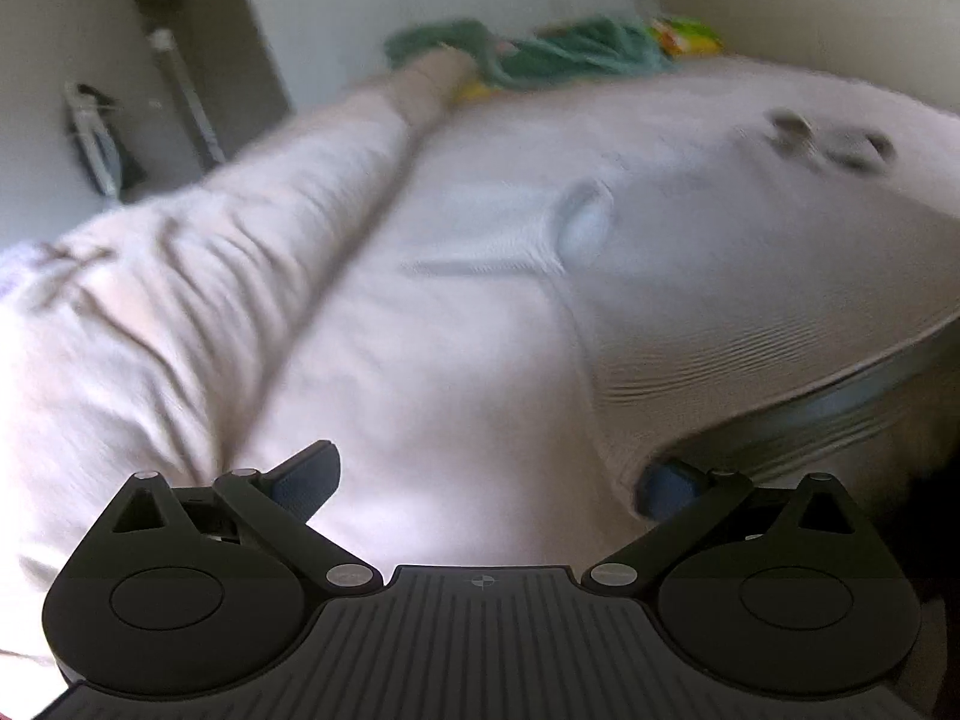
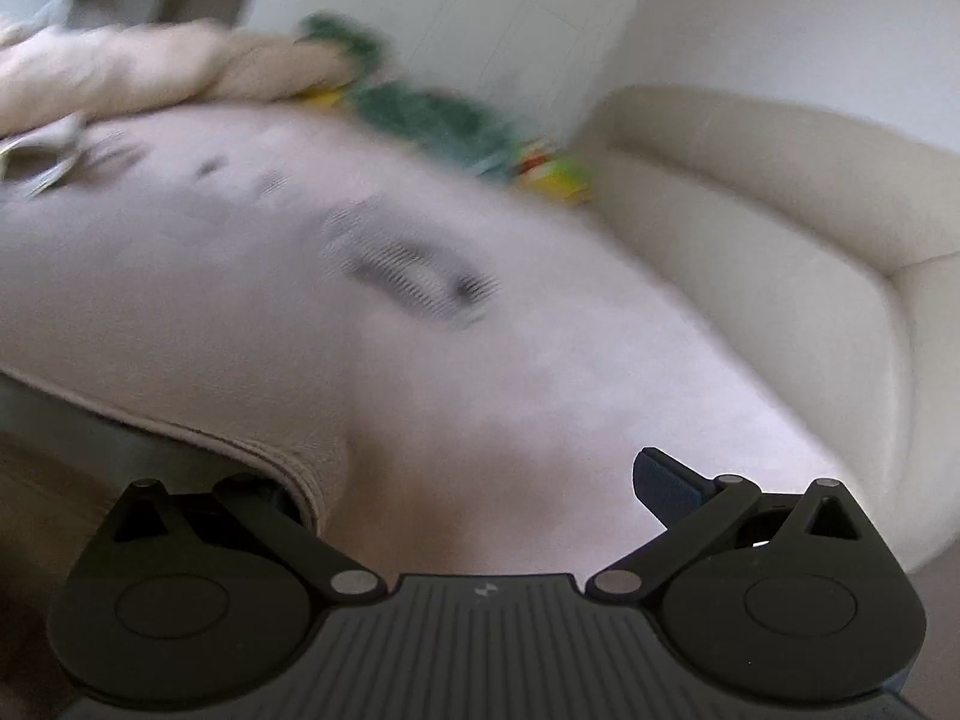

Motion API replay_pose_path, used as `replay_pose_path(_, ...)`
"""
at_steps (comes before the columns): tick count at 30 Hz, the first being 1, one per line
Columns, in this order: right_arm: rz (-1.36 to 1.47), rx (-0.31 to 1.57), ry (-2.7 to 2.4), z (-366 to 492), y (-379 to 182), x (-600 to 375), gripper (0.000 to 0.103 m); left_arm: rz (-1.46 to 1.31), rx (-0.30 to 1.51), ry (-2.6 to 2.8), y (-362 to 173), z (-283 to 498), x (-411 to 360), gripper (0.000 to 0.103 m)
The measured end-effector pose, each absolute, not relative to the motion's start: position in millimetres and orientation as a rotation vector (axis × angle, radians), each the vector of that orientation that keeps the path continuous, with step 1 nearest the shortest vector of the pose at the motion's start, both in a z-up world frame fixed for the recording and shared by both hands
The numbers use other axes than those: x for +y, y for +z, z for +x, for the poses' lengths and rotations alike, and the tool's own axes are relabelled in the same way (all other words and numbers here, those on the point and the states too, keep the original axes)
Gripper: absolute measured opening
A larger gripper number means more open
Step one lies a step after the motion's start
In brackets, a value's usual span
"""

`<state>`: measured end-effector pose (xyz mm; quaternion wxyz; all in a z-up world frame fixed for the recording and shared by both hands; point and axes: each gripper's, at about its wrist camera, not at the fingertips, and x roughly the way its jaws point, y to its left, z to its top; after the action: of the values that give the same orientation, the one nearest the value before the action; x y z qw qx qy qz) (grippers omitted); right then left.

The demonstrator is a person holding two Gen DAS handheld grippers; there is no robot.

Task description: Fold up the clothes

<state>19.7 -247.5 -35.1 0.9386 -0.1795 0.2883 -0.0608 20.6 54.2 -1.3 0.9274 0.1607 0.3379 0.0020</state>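
A pale cream knit sweater (image 1: 480,300) lies spread flat, with a sleeve (image 1: 270,192) running up to the left in the left wrist view. Both views are motion-blurred. My left gripper (image 1: 489,480) is open wide at the sweater's ribbed hem (image 1: 750,372); its right fingertip (image 1: 666,489) sits at the hem's edge. The same sweater (image 2: 420,330) fills the right wrist view. My right gripper (image 2: 474,486) is open too, with its right fingertip (image 2: 666,480) over the cloth and its left finger hidden under the hem (image 2: 288,462).
A green garment (image 1: 558,51) (image 2: 420,108) and a yellow-red item (image 1: 690,36) (image 2: 558,174) lie beyond the sweater. A cream sofa (image 2: 780,228) curves along the right. A white wall panel (image 2: 480,18) stands behind. Dark objects (image 1: 96,138) lean at the far left.
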Motion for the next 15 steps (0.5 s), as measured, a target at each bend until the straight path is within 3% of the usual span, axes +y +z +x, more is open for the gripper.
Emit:
replay_pose_path(4,-0.282,0.556,0.109,0,-8,-264,0.103,0.327,0.624,-0.082,27,17,63,0.103)
replay_pose_path(9,-0.151,0.434,0.055,52,35,-286,0.103,0.028,0.558,-0.262,70,76,64,0.103)
replay_pose_path(15,-0.394,0.472,-0.045,193,7,-247,0.103,-0.045,0.677,-0.457,26,175,-9,0.103)
